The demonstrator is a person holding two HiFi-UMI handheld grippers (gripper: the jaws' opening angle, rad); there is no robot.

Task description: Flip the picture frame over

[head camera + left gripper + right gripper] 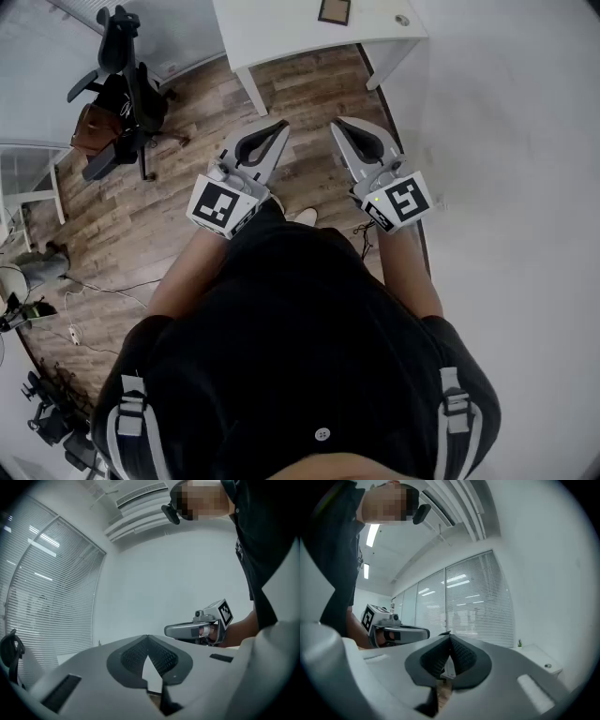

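Head view: picture frame (334, 10) lies on white table (281, 33) above wood floor (300, 89).

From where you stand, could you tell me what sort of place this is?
Most likely an office: a white desk, a black swivel chair on wood-look flooring, and slatted blinds over large glass panels.

A small rectangular picture frame (334, 10) with a dark brown border around a duller grey-brown middle lies flat on the white tabletop (281, 28). It sits at the far top of the head view. Which face is up cannot be told.
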